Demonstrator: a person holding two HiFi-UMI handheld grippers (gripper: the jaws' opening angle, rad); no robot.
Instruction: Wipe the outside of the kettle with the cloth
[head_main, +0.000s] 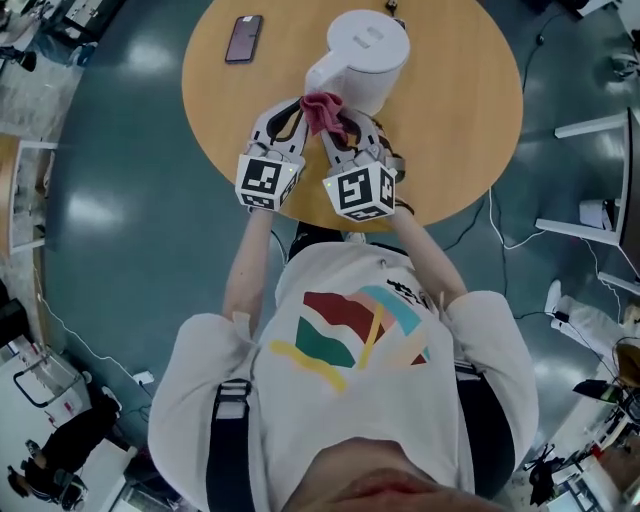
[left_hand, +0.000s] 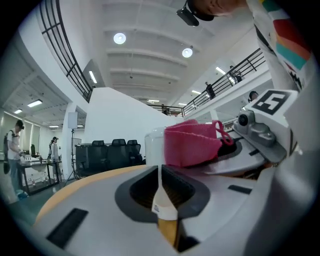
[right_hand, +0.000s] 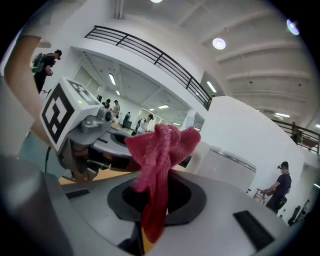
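Pinching a bunched pink cloth (head_main: 322, 110), the right gripper (head_main: 345, 128) has its jaws clamped on the fabric. In the right gripper view the cloth rises from between the closed jaws, spreads into a crumpled tuft above them, and trails a loose strip down over the seam. The left gripper (left_hand: 160, 172) sits just beside it on the left. Its own view shows its jaws drawn together to a thin line with nothing between them. From there the cloth shows up and to the right, sitting in the other gripper and not in this one. Both grippers reach out nearly level and side by side over the near edge of the round wooden surface (head_main: 470, 120), their marker cubes close together. The white kettle (head_main: 365, 50) stands upright on the surface just beyond the gripper tips, lid on, with a white part jutting out at its near left. The cloth is held right at that near side of the kettle, and whether it actually presses on the shell cannot be told. A dark smartphone (head_main: 244, 38) lies flat on the surface, well to the left of the kettle.
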